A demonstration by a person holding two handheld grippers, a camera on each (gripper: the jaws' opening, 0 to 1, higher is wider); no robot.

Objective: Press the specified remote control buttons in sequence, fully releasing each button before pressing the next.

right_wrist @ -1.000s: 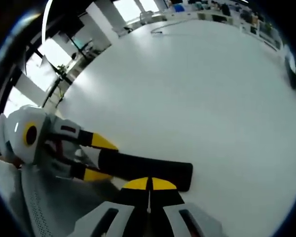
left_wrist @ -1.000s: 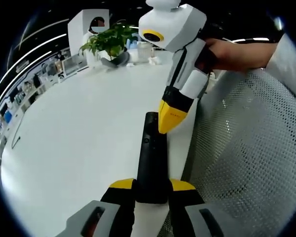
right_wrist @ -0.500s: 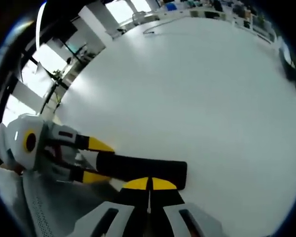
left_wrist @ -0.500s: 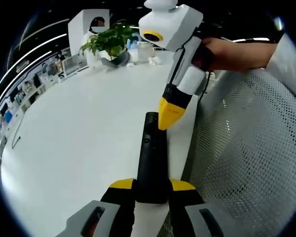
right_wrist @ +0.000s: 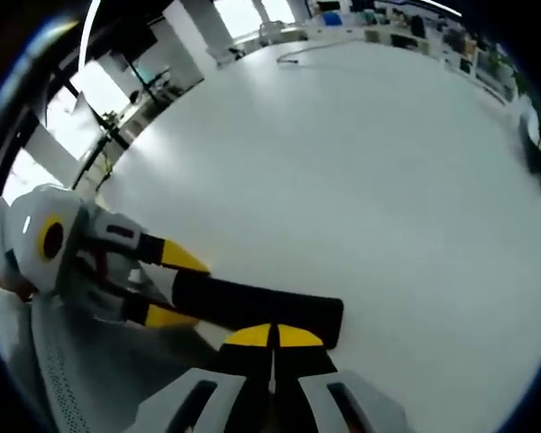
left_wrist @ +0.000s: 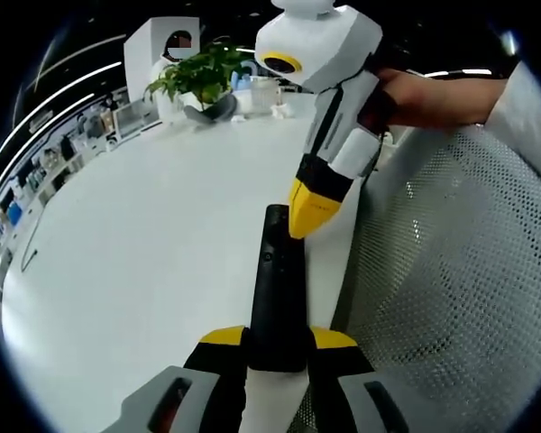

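The remote (left_wrist: 275,298) has its near end hidden between the left gripper's (left_wrist: 277,341) fingers; button markings unreadable.

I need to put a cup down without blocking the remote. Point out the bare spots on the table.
Bare white table stretches from the long black remote control across to the potted green plant and far shelves. It is crowded at the table edge, where the left hand-held gripper clamps the remote, the shut right hand-held gripper hovers at its buttons, and the white mesh chair stands alongside.

No lettering, label or number can be read; the remote control (left_wrist: 275,289) shows none.
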